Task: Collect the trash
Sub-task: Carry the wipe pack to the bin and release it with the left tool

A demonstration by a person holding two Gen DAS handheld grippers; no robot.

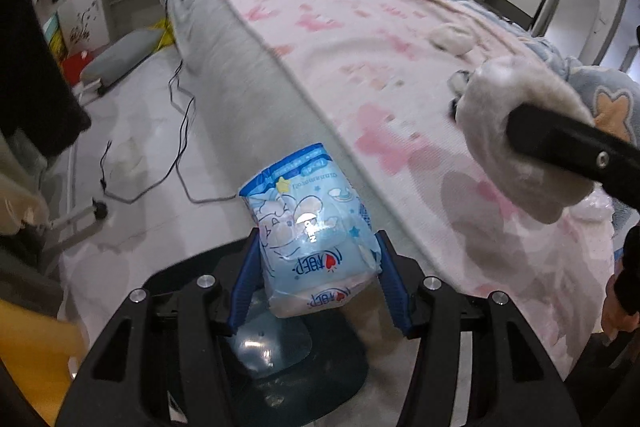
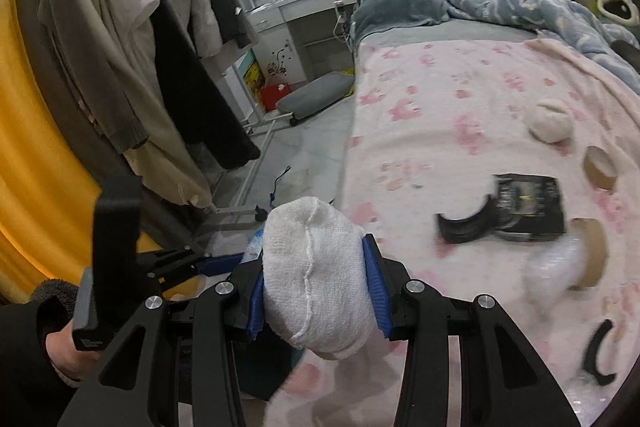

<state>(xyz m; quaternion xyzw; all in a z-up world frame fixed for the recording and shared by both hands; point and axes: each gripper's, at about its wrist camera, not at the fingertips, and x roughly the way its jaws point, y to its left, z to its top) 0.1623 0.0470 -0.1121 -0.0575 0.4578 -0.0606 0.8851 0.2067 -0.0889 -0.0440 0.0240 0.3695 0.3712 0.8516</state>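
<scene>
My left gripper (image 1: 318,233) is shut on a light-blue tissue packet (image 1: 312,227), its blue pads pressing both sides, over the bed's near edge. Right under it sits a dark round bin (image 1: 344,363) with a clear plastic scrap inside. My right gripper (image 2: 316,267) is shut on a white rolled-up sock ball (image 2: 316,283) above the pink bedspread (image 2: 440,115). In the left wrist view that ball (image 1: 504,95) hangs at the right, with a black finger (image 1: 560,143) across it.
On the bedspread lie a black box (image 2: 524,211), two cardboard tape rolls (image 2: 598,167), a second white ball (image 2: 552,121), crumpled clear plastic (image 2: 552,267) and black curved pieces (image 2: 600,355). A clothes rack (image 2: 140,47) stands left. Cables (image 1: 180,147) trail on the floor.
</scene>
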